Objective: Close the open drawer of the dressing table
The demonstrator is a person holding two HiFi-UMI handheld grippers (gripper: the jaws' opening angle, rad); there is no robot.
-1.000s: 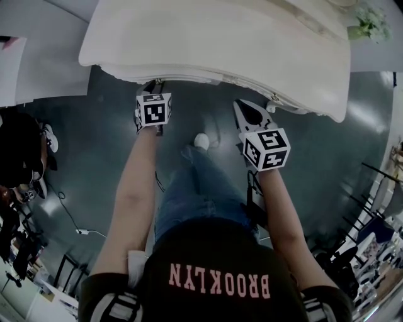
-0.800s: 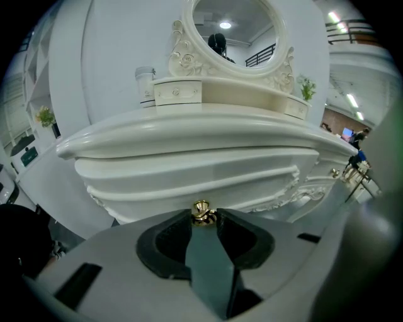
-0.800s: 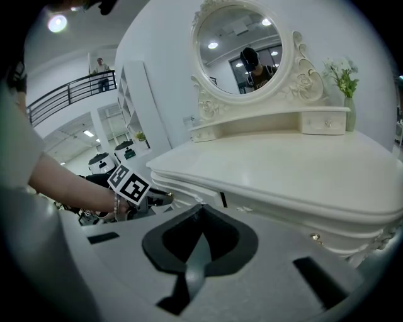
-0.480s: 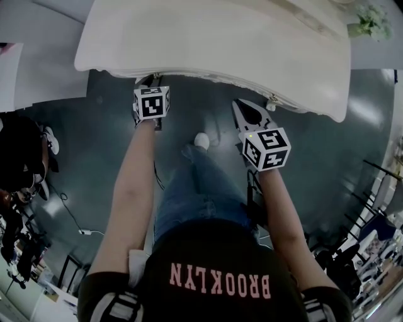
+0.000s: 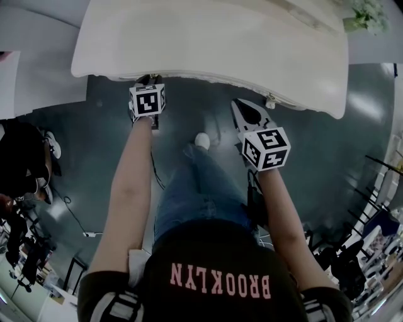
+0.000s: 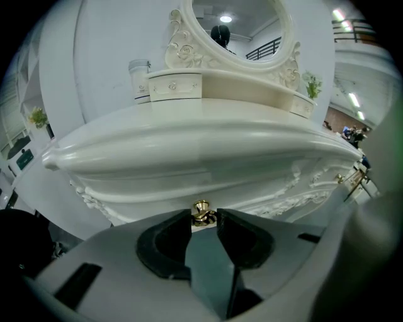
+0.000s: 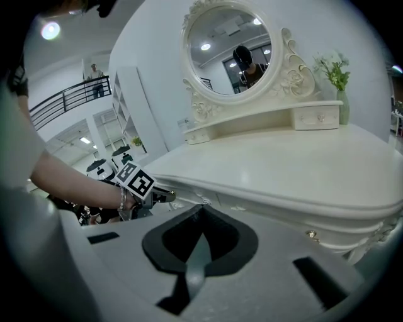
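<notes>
The white dressing table [image 5: 214, 44] fills the top of the head view. Its drawer front [image 6: 157, 195] sits almost wholly back under the tabletop's curved lip. My left gripper [image 5: 148, 79] reaches up to that front, and its jaws are shut on the small gold drawer knob [image 6: 201, 212], which shows between the tips of my left gripper [image 6: 204, 217]. My right gripper [image 5: 239, 107] hangs in the air a little short of the table's front, shut with nothing in it. In the right gripper view its jaws [image 7: 200, 210] meet at a point, and the left gripper [image 7: 160, 196] shows at the drawer.
A second gold knob [image 5: 270, 100] sits on the table front to the right. An oval mirror [image 7: 230, 44], small top drawers and a vase of greenery [image 5: 365, 19] stand at the back. My legs and a white shoe [image 5: 201, 141] are over the dark floor below.
The left gripper has moved forward toward the table with the knob, and the drawer front has slid in under the tabletop. The right gripper has stayed about where it was.
</notes>
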